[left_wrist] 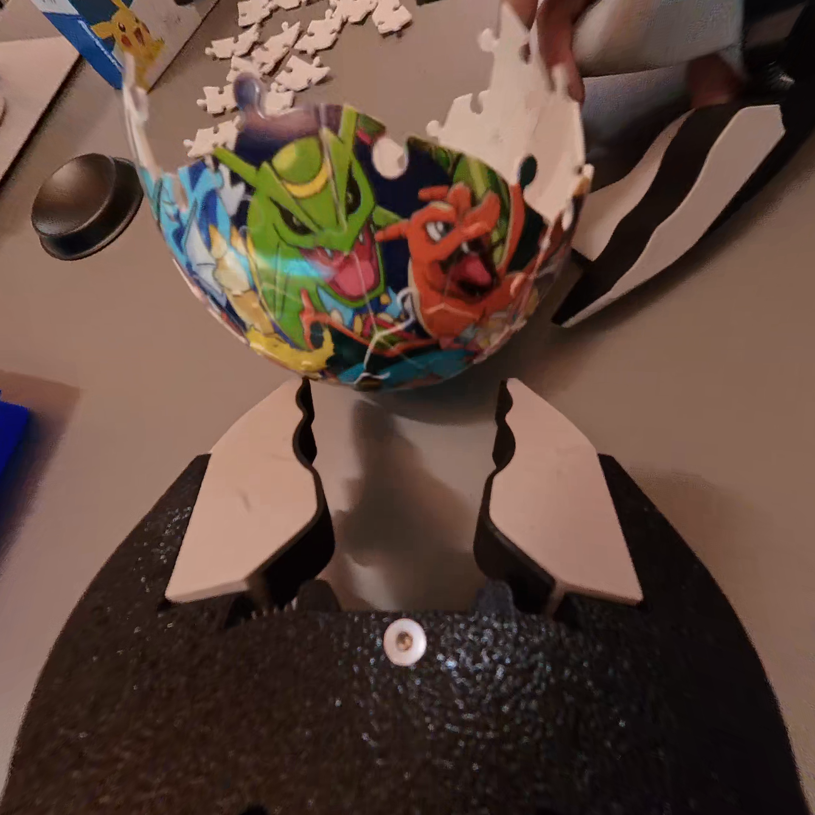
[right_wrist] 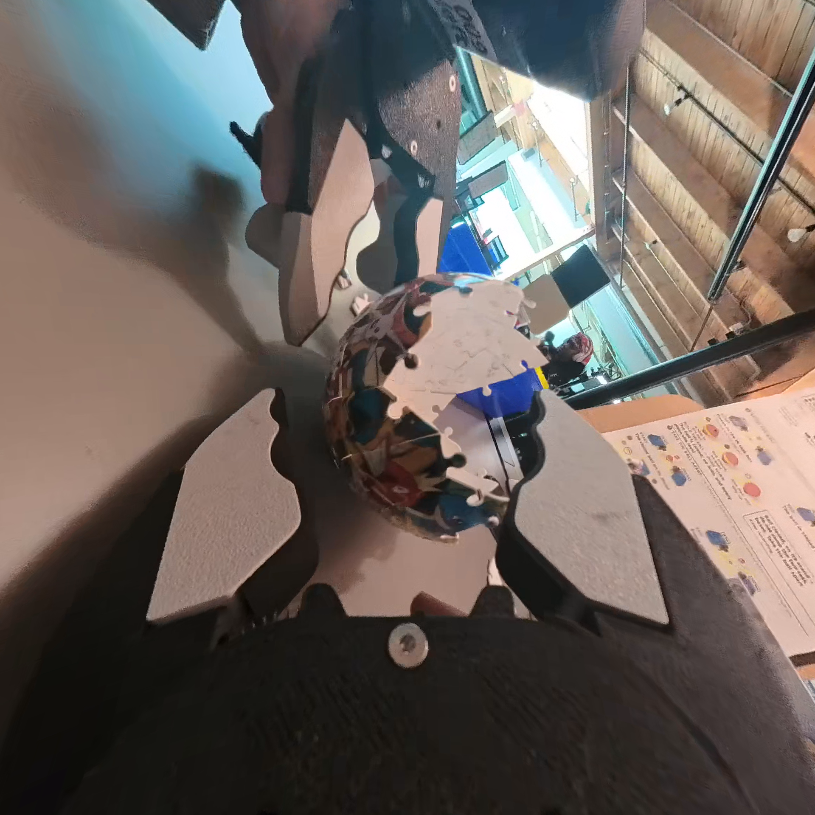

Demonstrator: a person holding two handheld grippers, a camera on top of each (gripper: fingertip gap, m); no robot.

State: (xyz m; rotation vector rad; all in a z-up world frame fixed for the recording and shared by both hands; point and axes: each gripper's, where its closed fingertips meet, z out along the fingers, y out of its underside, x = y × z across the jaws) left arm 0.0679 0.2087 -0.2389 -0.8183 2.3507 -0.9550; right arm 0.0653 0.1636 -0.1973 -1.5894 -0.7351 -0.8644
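A partly built round puzzle ball [left_wrist: 361, 247] with bright cartoon creatures rests on the grey table [left_wrist: 132, 353]; its top is open and shows white insides. My left gripper [left_wrist: 403, 392] is open and empty, with its fingertips just in front of the ball's base. My right gripper [right_wrist: 408, 397] is open, and the ball [right_wrist: 397, 441] lies between its fingers, with the right finger against the jagged rim. In the left wrist view the right gripper [left_wrist: 573, 286] lies at the ball's right side. A person's fingers [left_wrist: 560, 57] touch the ball's raised white edge. The left gripper [right_wrist: 353, 308] also shows beyond the ball.
A black round stand [left_wrist: 86, 207] sits left of the ball. Loose white puzzle pieces [left_wrist: 282, 57] lie behind it, next to a blue box with a yellow cartoon figure [left_wrist: 114, 39]. A printed instruction sheet [right_wrist: 714, 498] lies on the right.
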